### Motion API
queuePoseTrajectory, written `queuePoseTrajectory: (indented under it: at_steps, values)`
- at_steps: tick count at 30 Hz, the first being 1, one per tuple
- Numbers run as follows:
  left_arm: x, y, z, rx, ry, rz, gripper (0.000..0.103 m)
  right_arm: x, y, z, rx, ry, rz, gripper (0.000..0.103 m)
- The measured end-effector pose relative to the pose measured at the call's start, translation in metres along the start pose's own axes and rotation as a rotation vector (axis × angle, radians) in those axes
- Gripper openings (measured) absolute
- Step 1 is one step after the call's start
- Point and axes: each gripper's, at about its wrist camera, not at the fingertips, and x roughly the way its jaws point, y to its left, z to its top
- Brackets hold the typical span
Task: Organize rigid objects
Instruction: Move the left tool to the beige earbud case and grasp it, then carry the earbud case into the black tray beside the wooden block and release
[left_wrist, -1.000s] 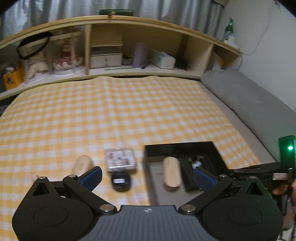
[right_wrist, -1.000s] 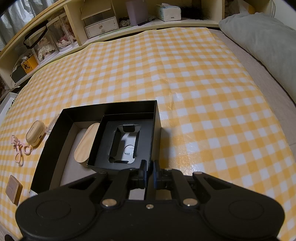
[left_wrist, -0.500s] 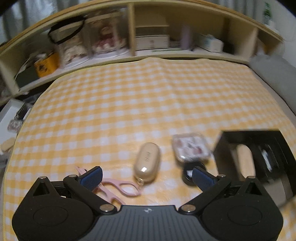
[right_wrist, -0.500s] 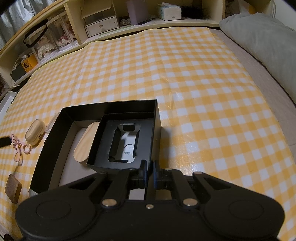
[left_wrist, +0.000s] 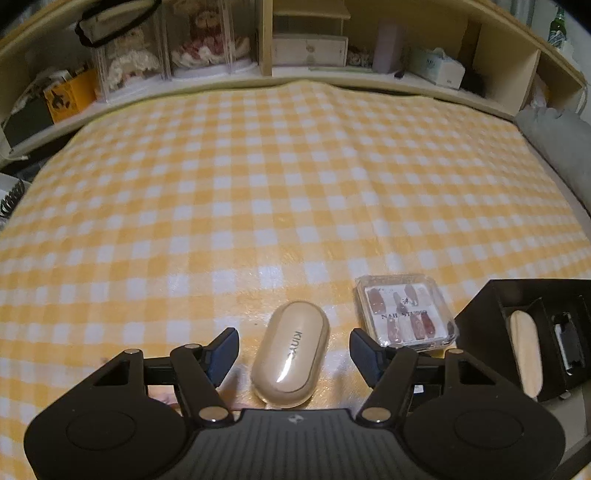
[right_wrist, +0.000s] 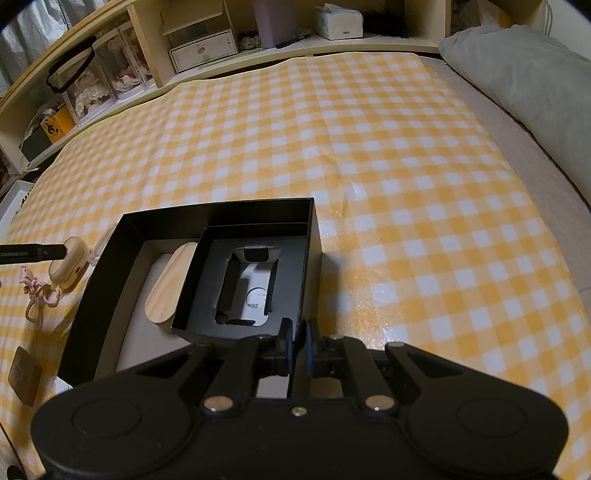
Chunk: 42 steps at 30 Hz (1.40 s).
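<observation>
My left gripper (left_wrist: 293, 341) is open, its jaws on either side of a beige oval case (left_wrist: 291, 352) lying on the yellow checked cloth, with no contact visible. A clear box of press-on nails (left_wrist: 404, 312) lies just right of it. My right gripper (right_wrist: 298, 345) is shut on the near wall of a black box (right_wrist: 122, 258). The box holds a wooden oval piece (right_wrist: 170, 284) and a black insert (right_wrist: 255, 258). The box also shows at the right in the left wrist view (left_wrist: 480, 317). The beige case (right_wrist: 70, 267) shows left of the box in the right wrist view.
A pink clip (right_wrist: 37, 295) and a brown square piece (right_wrist: 24, 374) lie left of the box. Wooden shelves (left_wrist: 306, 48) with boxes and dolls run along the far edge. A grey pillow (right_wrist: 524, 74) lies at the right.
My left gripper swung left from the box and came down, so the beige case now lies between its open jaws. My right gripper has kept its hold on the box wall.
</observation>
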Motion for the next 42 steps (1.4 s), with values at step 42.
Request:
queuePoseTrajectory:
  at_steps: [42]
  values:
    - [-0.065, -0.081, -0.016, -0.187, -0.020, -0.236, 0.045, 0.001, 0.001, 0.001, 0.005, 0.003, 0.000, 0.008]
